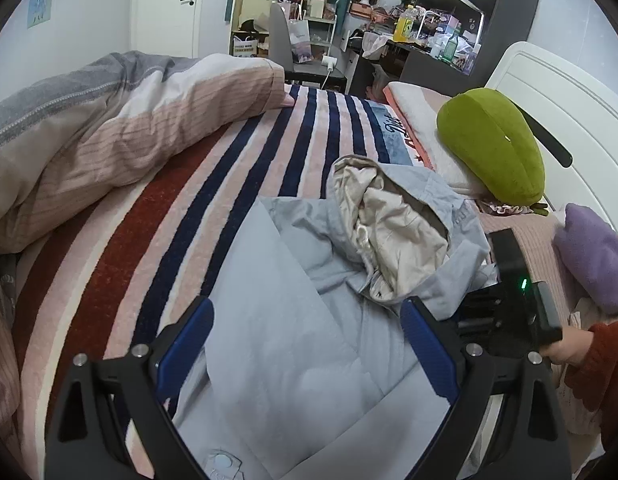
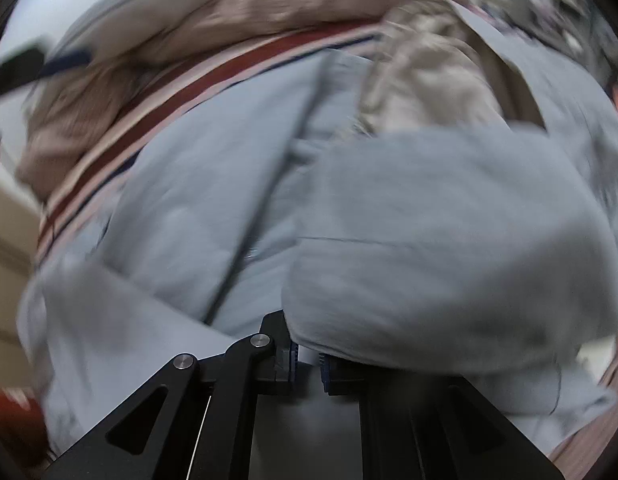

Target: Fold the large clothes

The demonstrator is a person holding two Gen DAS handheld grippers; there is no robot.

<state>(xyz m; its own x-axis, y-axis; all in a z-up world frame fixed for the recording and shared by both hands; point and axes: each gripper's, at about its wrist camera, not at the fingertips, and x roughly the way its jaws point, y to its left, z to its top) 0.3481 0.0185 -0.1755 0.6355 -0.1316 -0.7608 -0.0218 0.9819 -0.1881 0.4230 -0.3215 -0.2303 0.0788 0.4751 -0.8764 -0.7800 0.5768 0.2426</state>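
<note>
A light blue hooded jacket [image 1: 293,304] with a beige lining [image 1: 393,224] lies on the striped bed cover [image 1: 189,216]. My left gripper [image 1: 305,332] is open and empty, hovering over the jacket's body, its blue pads either side of the cloth. The right gripper's body [image 1: 509,304] shows at the jacket's right edge in the left wrist view. In the blurred right wrist view my right gripper [image 2: 307,356] is shut on a fold of the jacket [image 2: 429,248], which drapes over its right finger.
A rumpled pink and grey duvet [image 1: 109,136] lies at the left of the bed. A green plush cushion [image 1: 493,148] and a purple garment [image 1: 593,256] sit at the right by the white headboard [image 1: 557,92]. A cluttered desk and shelves [image 1: 425,24] stand behind.
</note>
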